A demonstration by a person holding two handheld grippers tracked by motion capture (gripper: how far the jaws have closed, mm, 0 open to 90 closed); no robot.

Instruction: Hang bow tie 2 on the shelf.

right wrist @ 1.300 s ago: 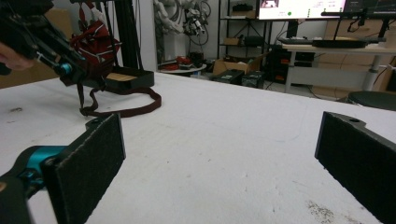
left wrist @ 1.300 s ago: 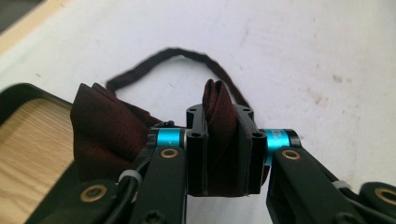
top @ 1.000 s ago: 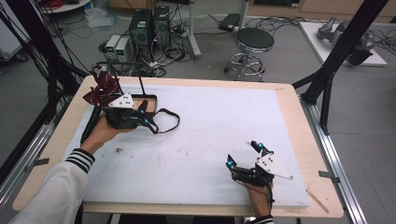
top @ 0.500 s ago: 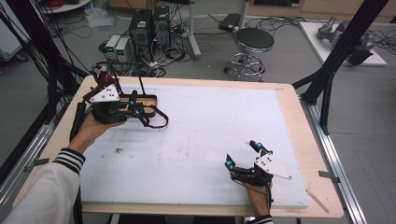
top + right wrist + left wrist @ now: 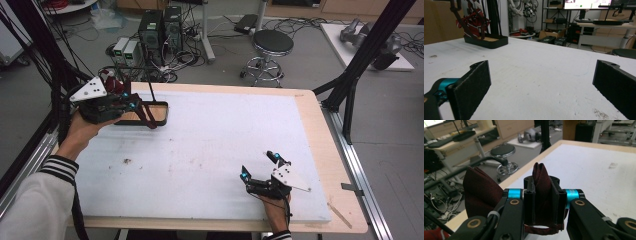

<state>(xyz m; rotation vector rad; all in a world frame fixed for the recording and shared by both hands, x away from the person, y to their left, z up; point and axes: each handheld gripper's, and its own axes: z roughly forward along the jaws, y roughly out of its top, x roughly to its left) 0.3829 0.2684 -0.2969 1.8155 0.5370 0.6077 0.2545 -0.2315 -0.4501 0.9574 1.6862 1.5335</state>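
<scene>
A dark red bow tie (image 5: 481,192) is pinched at its middle knot between the jaws of my left gripper (image 5: 543,185), one wing spreading to the left and its strap looping below. In the high view the left gripper (image 5: 131,101) is held up at the table's back left, and the tie's strap (image 5: 148,119) hangs down over a black tray (image 5: 161,114). My right gripper (image 5: 258,166) rests on the white board near the front right, open; its two pads (image 5: 477,83) stand wide apart with nothing between them.
The black tray (image 5: 487,42) has a wooden floor and thin upright rods, with red striped cloth (image 5: 472,22) hanging by them. A white foam board (image 5: 215,145) covers the wooden table. A stool (image 5: 272,45), computers and cables stand on the floor behind.
My left gripper has risen and moved toward the back left corner with the bow tie, so the strap now hangs over the tray. The right gripper has stayed put.
</scene>
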